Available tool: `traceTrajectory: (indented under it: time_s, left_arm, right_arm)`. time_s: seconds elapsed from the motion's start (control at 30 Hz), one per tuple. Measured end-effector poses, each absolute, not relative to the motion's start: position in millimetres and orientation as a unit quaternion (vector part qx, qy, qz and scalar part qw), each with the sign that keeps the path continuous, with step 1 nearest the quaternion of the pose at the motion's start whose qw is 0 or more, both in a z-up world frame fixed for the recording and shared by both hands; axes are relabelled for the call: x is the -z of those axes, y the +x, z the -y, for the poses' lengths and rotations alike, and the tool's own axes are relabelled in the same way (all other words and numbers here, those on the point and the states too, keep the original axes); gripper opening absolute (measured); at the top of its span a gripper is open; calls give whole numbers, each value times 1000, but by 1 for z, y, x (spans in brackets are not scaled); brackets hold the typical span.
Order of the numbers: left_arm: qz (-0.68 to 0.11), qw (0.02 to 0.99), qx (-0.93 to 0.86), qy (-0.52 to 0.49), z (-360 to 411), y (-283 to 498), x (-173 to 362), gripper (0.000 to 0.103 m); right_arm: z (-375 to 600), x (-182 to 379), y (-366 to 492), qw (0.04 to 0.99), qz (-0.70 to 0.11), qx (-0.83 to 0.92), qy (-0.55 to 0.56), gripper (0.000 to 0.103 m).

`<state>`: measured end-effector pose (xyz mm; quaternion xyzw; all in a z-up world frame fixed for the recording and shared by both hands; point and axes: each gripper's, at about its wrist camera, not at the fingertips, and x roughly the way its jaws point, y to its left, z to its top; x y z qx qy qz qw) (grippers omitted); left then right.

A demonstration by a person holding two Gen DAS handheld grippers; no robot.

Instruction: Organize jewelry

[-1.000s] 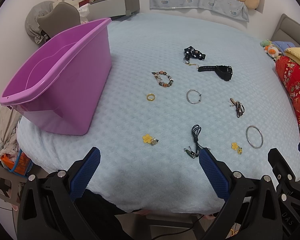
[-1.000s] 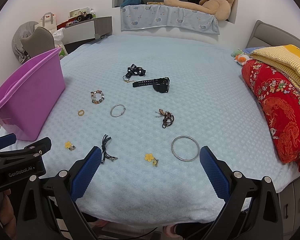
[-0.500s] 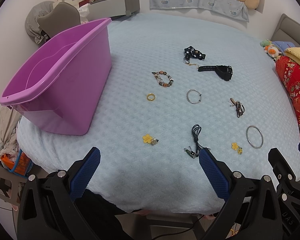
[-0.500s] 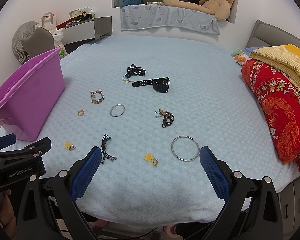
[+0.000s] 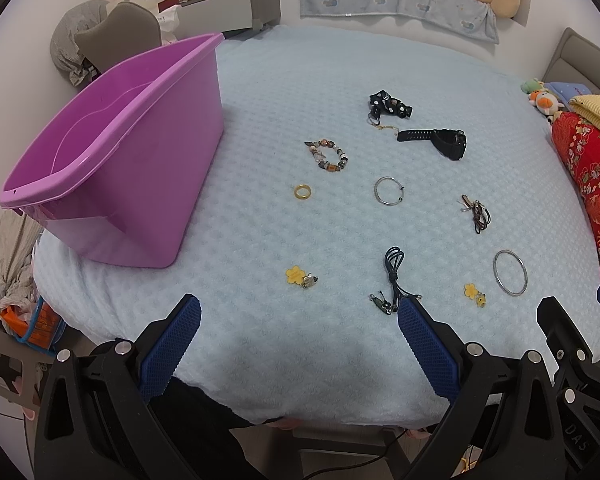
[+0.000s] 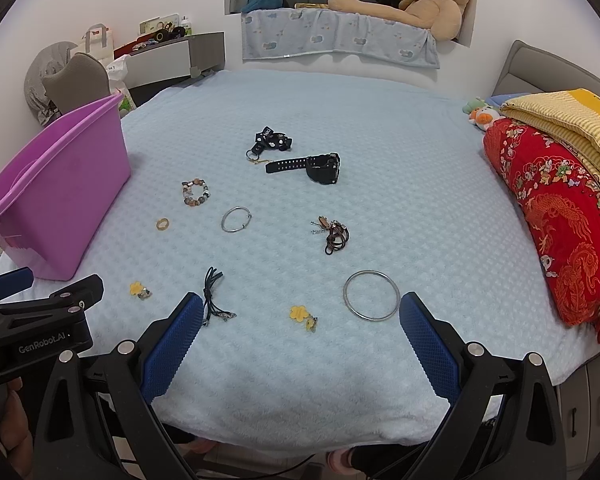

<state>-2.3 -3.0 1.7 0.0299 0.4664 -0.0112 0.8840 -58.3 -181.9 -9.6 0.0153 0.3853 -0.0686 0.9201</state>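
Observation:
Jewelry lies scattered on a light blue bedspread (image 5: 300, 92): a beaded bracelet (image 5: 327, 155), a gold ring (image 5: 302, 191), a small silver hoop (image 5: 389, 191), a black watch (image 5: 440, 140), a large silver bangle (image 6: 371, 295), a black cord (image 5: 394, 272), a brown cord bundle (image 6: 334, 234) and yellow flower charms (image 5: 297, 275) (image 6: 300, 313). A purple bin (image 5: 112, 152) stands at the left. My left gripper (image 5: 298, 338) hovers open at the near edge, just before the black cord. My right gripper (image 6: 300, 338) is open too, near the bangle.
A red patterned quilt (image 6: 556, 208) and a yellow blanket (image 6: 568, 120) are piled along the right side. A teddy bear (image 6: 416, 4) sits on the far ledge. Clutter and a grey cabinet (image 6: 168, 60) stand beyond the bin.

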Motion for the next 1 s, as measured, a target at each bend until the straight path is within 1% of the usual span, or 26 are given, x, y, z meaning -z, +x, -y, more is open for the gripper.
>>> traceTrajectory:
  time_s: [0.33,0.7,1.0]
  left_arm:
    - [-473,881,11,29,1,-2,6,97]
    - [-494,869,16,22,-2,3,32,97]
    - [-507,862,13,2,-8,5,64,97]
  right_arm:
    - [187,10,-58,918,-389,68,14,94]
    - [203,38,-62,910,-408,71,32,94]
    - [230,66,-61,899,-430,69,47,94]
